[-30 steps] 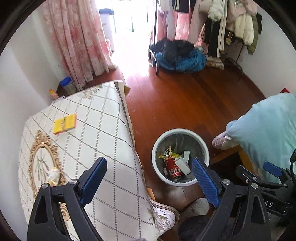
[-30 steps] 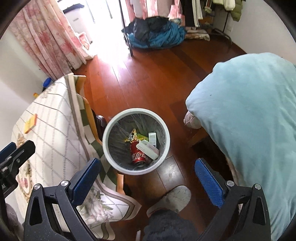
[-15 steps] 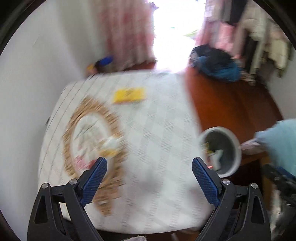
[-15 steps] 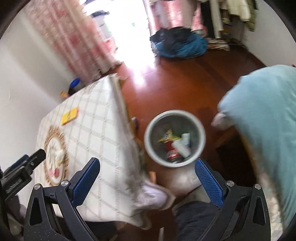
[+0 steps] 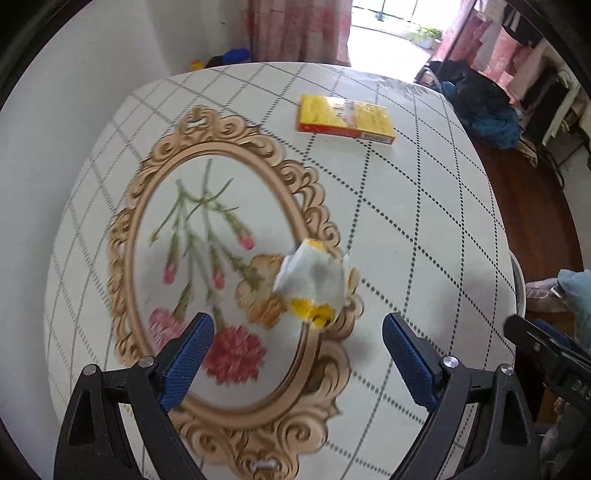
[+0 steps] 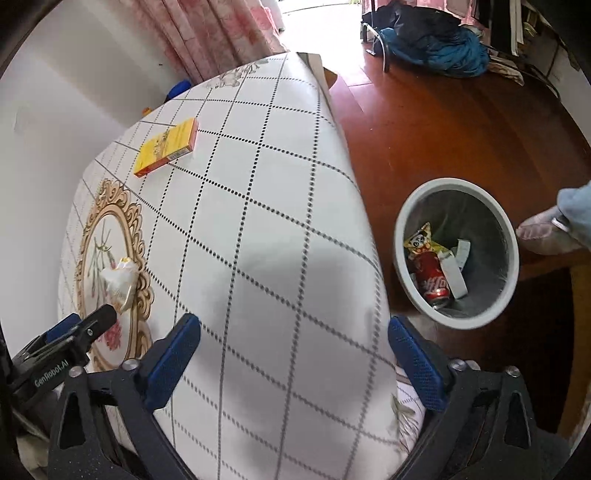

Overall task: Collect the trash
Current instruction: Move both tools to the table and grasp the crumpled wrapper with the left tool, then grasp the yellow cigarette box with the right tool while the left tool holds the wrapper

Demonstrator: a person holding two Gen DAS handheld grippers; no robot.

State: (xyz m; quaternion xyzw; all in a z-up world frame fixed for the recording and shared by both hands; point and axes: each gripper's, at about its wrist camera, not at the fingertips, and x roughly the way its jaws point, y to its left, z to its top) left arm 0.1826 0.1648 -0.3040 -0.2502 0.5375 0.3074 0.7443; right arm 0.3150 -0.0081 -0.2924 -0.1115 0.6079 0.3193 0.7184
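A crumpled white and yellow wrapper (image 5: pixel 313 282) lies on the table's floral oval print, just ahead of my left gripper (image 5: pixel 297 341), which hangs open above it with nothing between its fingers. The same wrapper (image 6: pixel 118 278) shows at the left of the right wrist view. A yellow box (image 5: pixel 345 118) lies farther back on the tablecloth (image 5: pixel 406 229). My right gripper (image 6: pixel 293 341) is over the table's right edge, its jaws closing with nothing between them. The white trash bin (image 6: pixel 400 236) stands on the floor to its right, holding a red can (image 6: pixel 432 282), a snack bag and white scraps.
The table stands against a white wall (image 5: pixel 74 92) on the left. Wooden floor (image 6: pixel 443 122) stretches beyond the bin, with a heap of dark and blue clothes (image 6: pixel 432 35) by a rack. A light blue sleeve and slipper (image 6: pixel 546 232) sit right of the bin.
Both grippers swung left from over the bin to over the table and came lower. The wrapper now lies just ahead of the left gripper. The right jaws have narrowed slightly.
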